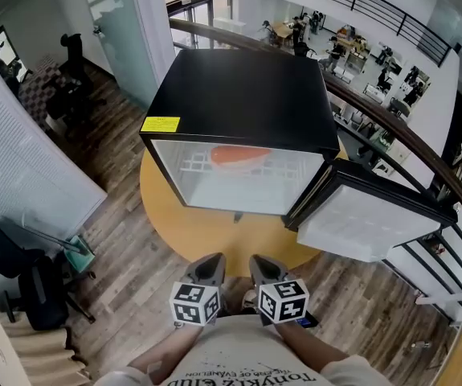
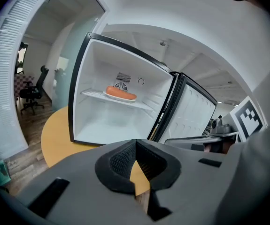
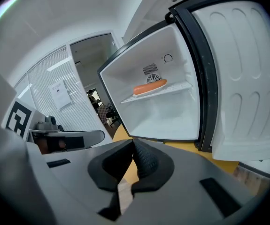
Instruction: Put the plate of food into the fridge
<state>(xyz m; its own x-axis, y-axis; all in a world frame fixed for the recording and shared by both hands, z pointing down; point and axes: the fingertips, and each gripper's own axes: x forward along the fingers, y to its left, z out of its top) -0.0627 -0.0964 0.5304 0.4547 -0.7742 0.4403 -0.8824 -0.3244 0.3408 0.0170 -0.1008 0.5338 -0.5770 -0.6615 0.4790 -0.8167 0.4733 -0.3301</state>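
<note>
**FRIDGE OPEN, PLATE ON SHELF, BOTH GRIPPERS CLOSED**

Found one black box-shaped fridge with a white interior (image 1: 247,95) standing on one round yellow table (image 1: 170,215), its front open toward the near side. Found its one white-lined door (image 1: 367,223) swung out to the right, hinged at the right edge and reaching past the table rim. Noted one curved dark handrail (image 1: 411,139) just beyond the door on the far right. Noted bare wooden floor (image 1: 126,264) between table rim and grippers, and a strip of bare tabletop in front of the opening.

Counted one pale plate of orange food (image 1: 239,155), lying on the one white wire shelf (image 1: 206,166) in the upper part of the fridge, near the back wall.

Counted two grippers, side by side at the near edge, well apart from the fridge: left gripper (image 1: 208,265) with jaws closed together, empty; right gripper (image 1: 263,267) likewise closed, holding nothing.
</note>
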